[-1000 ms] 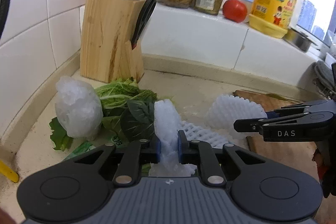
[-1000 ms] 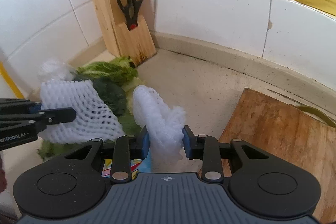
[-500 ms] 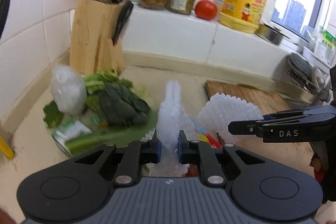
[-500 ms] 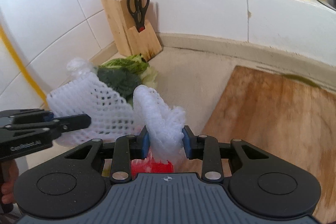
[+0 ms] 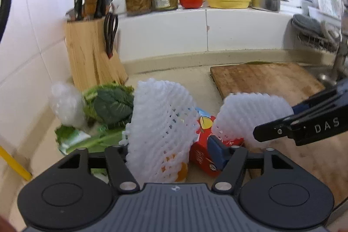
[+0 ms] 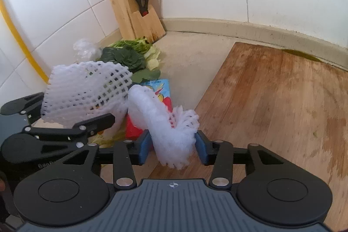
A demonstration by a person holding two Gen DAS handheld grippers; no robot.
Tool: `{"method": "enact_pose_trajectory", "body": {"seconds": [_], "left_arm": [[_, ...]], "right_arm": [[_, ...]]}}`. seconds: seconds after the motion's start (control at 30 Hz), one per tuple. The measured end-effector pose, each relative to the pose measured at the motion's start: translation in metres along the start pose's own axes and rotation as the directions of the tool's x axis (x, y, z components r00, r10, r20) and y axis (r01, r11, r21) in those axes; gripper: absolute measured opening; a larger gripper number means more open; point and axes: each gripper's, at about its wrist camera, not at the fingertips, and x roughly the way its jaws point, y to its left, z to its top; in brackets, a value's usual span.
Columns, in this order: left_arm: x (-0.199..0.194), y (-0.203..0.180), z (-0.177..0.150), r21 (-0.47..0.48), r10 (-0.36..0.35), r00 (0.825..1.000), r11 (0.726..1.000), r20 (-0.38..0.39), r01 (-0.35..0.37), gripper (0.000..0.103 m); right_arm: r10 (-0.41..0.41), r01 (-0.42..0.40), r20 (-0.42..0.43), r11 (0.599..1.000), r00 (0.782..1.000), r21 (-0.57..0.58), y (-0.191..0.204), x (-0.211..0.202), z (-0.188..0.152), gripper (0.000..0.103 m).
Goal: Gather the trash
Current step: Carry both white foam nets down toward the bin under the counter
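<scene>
While the left gripper (image 5: 171,151) is standing wide open around a white foam net (image 5: 161,123) above the red carton (image 5: 206,145), the right gripper (image 6: 173,146) is standing parted, another foam net (image 6: 169,125) sitting loosely between its pads beside the cutting board (image 6: 271,101).

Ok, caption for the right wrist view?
Right gripper open around white foam net, left gripper alongside with another, above cutting board.

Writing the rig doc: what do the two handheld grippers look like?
Both match: the left gripper and right gripper have matte black linkage arms with silver pivot pins, blue finger pads, round caps and a ribbed grey body. White lettering "DAS" marks the right one's side.
</scene>
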Motion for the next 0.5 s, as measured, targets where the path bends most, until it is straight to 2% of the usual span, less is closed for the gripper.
{"method": "enact_pose_trajectory", "body": {"seconds": [0.03,0.07,0.17,0.2,0.23,0.27,0.33,0.5], "left_arm": [[0.001,-0.003,-0.001,0.022,0.013,1.0,1.0,0.009,-0.013,0.064],[0.002,-0.006,-0.001,0.047,0.027,0.999,0.999,0.017,-0.028,0.066],[0.008,-0.012,-0.001,0.094,0.066,0.997,0.993,0.037,-0.069,0.065],[0.01,-0.012,0.0,0.089,0.062,0.998,0.994,0.031,-0.065,0.062],[0.011,-0.011,0.0,0.068,0.049,0.999,0.996,0.021,-0.05,0.046],[0.011,-0.008,0.002,0.032,0.029,1.0,0.999,0.0,-0.029,0.03],[0.012,0.0,0.004,-0.045,-0.006,0.999,0.999,-0.037,0.005,0.016],[-0.001,0.015,0.009,-0.181,-0.016,0.998,0.983,-0.058,0.006,0.015]], "right_arm": [[0.001,-0.001,0.001,1.0,1.0,-0.001,0.0,0.002,0.001,0.066],[0.006,-0.006,0.002,1.0,1.0,-0.001,-0.001,0.004,0.001,0.069],[0.006,-0.005,0.013,1.0,1.0,-0.012,0.0,0.01,0.002,0.067],[0.001,-0.001,0.014,1.0,1.0,-0.011,-0.001,0.011,0.002,0.06],[-0.001,0.001,0.008,1.0,1.0,-0.002,-0.002,0.014,0.002,0.048],[0.005,-0.005,-0.001,1.0,1.0,0.01,-0.004,0.015,0.002,0.044],[0.021,-0.021,-0.001,0.999,1.0,0.042,-0.007,0.013,0.002,0.04],[0.028,-0.03,0.04,0.998,0.999,0.048,-0.012,-0.005,0.003,0.038]]}}
